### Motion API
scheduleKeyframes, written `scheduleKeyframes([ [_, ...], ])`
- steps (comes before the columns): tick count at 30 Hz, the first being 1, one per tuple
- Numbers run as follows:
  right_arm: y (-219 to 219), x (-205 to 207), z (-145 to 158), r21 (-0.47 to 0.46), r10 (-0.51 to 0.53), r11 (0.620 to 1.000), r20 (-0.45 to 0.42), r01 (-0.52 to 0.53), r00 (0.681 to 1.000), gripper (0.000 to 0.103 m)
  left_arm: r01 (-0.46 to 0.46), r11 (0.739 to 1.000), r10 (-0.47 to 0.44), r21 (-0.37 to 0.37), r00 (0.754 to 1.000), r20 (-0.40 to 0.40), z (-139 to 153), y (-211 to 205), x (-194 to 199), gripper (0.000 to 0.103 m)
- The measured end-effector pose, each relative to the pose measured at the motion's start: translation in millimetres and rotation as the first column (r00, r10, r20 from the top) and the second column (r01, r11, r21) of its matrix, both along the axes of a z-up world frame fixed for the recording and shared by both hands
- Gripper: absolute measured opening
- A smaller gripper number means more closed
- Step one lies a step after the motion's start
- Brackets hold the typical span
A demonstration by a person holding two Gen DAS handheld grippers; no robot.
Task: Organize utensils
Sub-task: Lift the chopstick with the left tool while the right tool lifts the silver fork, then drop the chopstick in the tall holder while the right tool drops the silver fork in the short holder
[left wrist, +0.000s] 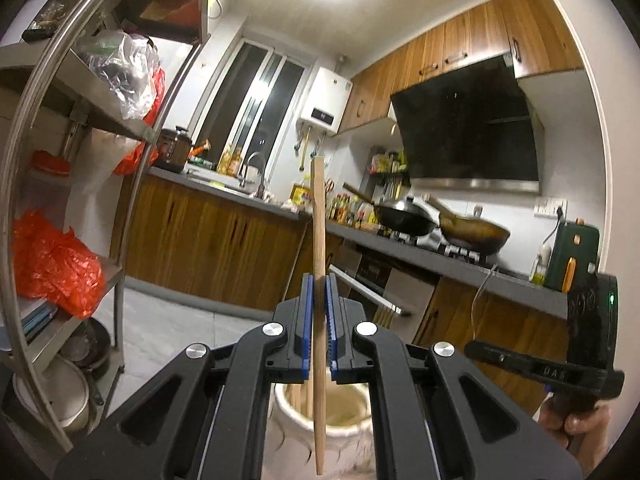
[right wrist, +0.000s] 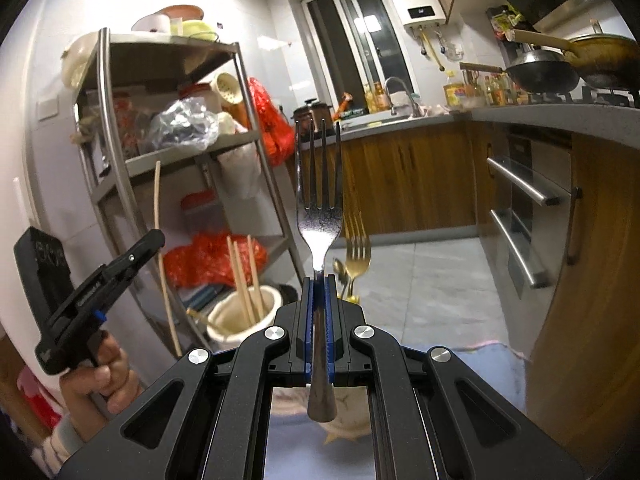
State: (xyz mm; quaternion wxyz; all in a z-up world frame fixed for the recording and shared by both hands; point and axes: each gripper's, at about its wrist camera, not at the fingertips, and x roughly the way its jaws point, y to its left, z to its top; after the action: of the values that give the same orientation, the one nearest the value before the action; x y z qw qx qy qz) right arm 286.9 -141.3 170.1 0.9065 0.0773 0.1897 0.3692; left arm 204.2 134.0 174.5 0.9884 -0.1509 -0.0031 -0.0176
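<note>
My left gripper (left wrist: 319,280) is shut on a wooden chopstick (left wrist: 319,240), held upright over a cream ceramic holder (left wrist: 348,416) with other chopsticks in it. My right gripper (right wrist: 319,280) is shut on a silver fork (right wrist: 319,208), tines up. In the right wrist view the left gripper (right wrist: 154,238) shows at the left with its chopstick (right wrist: 160,248), above the cream holder (right wrist: 240,320) with several chopsticks (right wrist: 244,276). A gold fork (right wrist: 357,256) and a spoon stand just behind my right gripper; their container is hidden.
A steel shelf rack (left wrist: 132,184) with red bags (left wrist: 52,268) and pots stands at the left. A wooden-front counter (left wrist: 420,248) carries a sink, bottles and two woks (left wrist: 404,212). An oven with bar handles (right wrist: 520,188) is at the right. Grey tile floor (right wrist: 432,272) lies beyond.
</note>
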Motion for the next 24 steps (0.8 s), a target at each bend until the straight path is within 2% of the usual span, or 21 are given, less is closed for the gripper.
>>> scheduleKeyframes([
  [7,9,7,7,0.070,-0.026,0.997,0.058,0.022,0.998,0.006,-0.025,1.000,0.026,-0.010,0.996,0.083,4,-8,23,0.006],
  [11,22,17,-2,0.049,-0.034,0.998,0.059,0.031,0.998,0.006,-0.048,0.999,0.049,-0.016,0.995,0.089,-4,-13,36,0.006],
  [15,31,26,-15,0.017,-0.048,0.999,0.056,0.048,0.997,0.006,-0.051,0.998,0.053,-0.028,0.996,0.072,-17,-10,46,0.006],
  [24,51,22,-37,-0.118,-0.034,0.992,0.050,0.040,0.998,0.006,-0.034,0.999,0.034,-0.019,0.999,-0.029,-41,-9,49,0.006],
])
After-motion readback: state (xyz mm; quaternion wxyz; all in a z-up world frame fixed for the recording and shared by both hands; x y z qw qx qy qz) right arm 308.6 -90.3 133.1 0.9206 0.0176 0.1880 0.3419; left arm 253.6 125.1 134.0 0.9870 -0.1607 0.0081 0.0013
